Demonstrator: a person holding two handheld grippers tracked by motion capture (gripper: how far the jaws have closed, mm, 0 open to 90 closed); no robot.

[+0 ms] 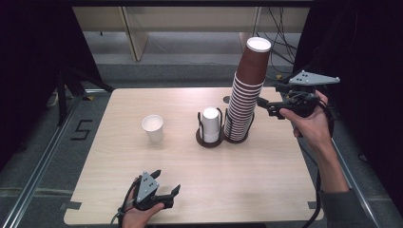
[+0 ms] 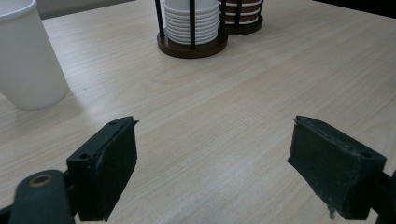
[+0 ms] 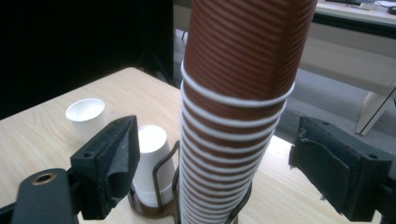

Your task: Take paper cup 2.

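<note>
centrally, beyond the tips of the right gripper (image 1: 263, 105), a tall stack of brown ribbed cups (image 1: 247, 85) is standing upside down in a dark wire holder (image 3: 239, 204) and leaning slightly. in the right gripper view the stack (image 3: 233, 107) is rising between the two black jaws, which are standing wide apart; neither pad is pressing on the cups, so this gripper is holding nothing. just to the far side of the stack from this gripper, a shorter stack of white cups (image 1: 210, 124) is sitting upside down in a second wire holder (image 1: 209, 141), the two holders being just beside each other. farther off in the same direction, a single white cup (image 1: 152, 128) is standing upright on the wooden table (image 1: 199, 190), well apart from the holders.

near the table's close edge, the left gripper (image 1: 168, 183) is resting low over the wood in the person's left hand (image 1: 138, 213). its jaws are standing about half open with only bare table between them. ahead of it and to one side the single white cup (image 2: 28, 60) is showing, and straight ahead the white stack (image 2: 191, 21).
</note>
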